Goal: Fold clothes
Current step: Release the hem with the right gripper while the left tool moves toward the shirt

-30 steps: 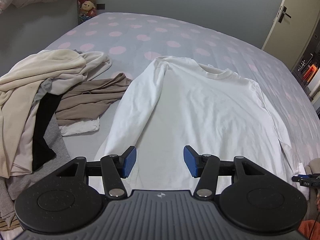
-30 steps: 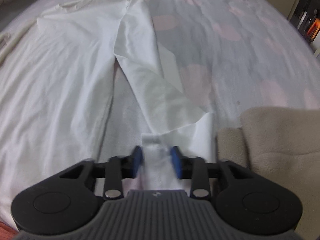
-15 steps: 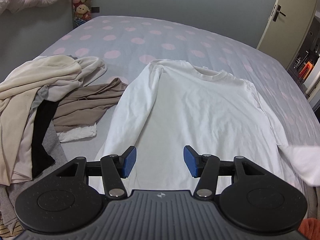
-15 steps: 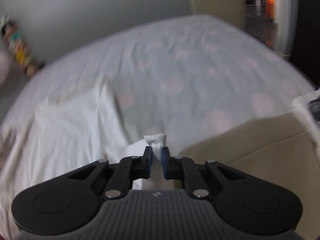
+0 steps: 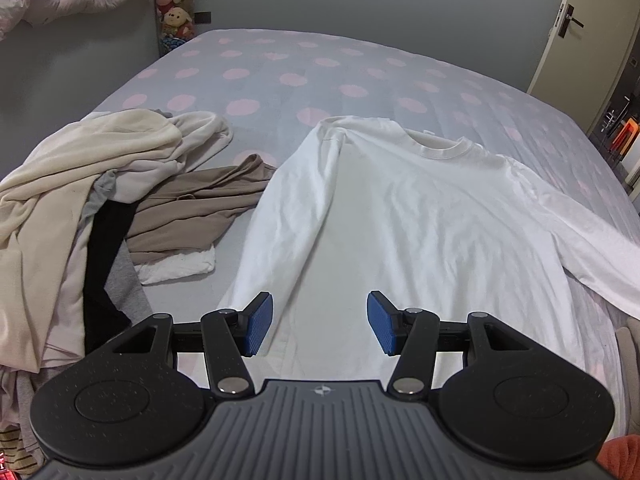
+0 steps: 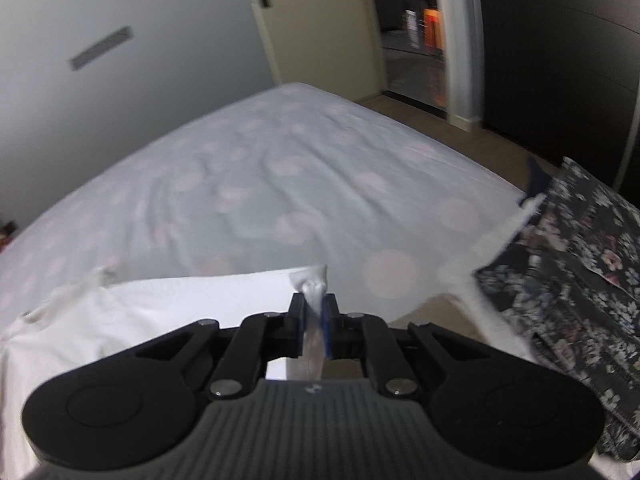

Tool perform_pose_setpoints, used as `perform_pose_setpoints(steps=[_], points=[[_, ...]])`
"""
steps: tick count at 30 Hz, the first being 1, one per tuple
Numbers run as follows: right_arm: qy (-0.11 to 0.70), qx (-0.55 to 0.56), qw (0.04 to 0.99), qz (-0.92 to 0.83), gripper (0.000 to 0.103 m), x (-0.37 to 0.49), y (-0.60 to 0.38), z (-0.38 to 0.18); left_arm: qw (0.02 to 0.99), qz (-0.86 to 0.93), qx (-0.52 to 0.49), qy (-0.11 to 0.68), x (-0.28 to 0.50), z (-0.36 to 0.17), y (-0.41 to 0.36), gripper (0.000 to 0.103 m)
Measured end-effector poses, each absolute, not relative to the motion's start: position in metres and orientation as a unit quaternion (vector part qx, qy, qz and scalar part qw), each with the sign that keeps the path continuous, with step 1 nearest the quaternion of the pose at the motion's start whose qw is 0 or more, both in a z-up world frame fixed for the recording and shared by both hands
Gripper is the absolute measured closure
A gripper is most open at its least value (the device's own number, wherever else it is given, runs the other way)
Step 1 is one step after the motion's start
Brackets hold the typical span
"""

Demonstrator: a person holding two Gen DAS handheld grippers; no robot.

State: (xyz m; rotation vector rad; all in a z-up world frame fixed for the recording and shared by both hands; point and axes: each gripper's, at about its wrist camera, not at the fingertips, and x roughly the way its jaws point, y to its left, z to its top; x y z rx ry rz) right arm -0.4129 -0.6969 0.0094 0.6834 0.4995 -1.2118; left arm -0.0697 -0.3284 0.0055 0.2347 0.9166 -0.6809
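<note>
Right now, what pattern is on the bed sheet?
Pale grey-blue bed sheet with pink polka dots; clearest in the left wrist view.

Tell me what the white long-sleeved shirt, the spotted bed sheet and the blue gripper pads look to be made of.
White long-sleeved shirt: soft matte knit, probably cotton; fine creases, ribbed collar.
Spotted bed sheet: thin matte woven cloth with printed pink dots; fibre unclear.
Blue pads of the left gripper: grippy rubber or plastic, going by the fine ridged grid.

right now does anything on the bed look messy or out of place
Yes. Beside the flat white shirt lies an unsorted heap of clothes, cream, tan, black and grey pieces crumpled over each other. The shirt itself is uneven: one sleeve lies along its body, while the right gripper, jaws closing, pinches the other sleeve's cuff.
</note>
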Motion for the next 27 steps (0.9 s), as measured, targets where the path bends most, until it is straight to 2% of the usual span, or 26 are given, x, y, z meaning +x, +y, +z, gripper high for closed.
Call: perform_pose_setpoints(steps=[9,11,14,19,21,23,27], points=[[0.246,0.353,0.695,-0.575,0.097,-0.433,-0.727,-0.035,0.828,-0.315,0.133,0.444,-0.046,0.009,-0.321,0.053],[0.25,0.352,0.69,-0.58,0.091,-0.433,-0.727,-0.038,0.825,-0.315,0.139,0.448,-0.039,0.012,-0.318,0.053],[0.279,0.32,0.685,-0.592,0.089,-0.429,-0.722,-0.036,0.82,-0.312,0.155,0.454,-0.027,0.016,-0.309,0.053],[0.281,0.281,0.716,-0.574,0.087,-0.415,-0.69,-0.026,0.798,-0.32,0.167,0.483,-0.012,0.011,-0.289,0.051],[0.276,0.283,0.737,-0.548,0.083,-0.402,-0.67,-0.023,0.785,-0.323,0.167,0.501,-0.008,0.002,-0.282,0.05],[0.27,0.289,0.76,-0.516,0.075,-0.386,-0.646,-0.022,0.771,-0.326,0.168,0.521,-0.005,-0.009,-0.275,0.05],[0.265,0.304,0.797,-0.449,0.074,-0.345,-0.594,-0.027,0.746,-0.326,0.179,0.552,0.003,-0.032,-0.264,0.05]])
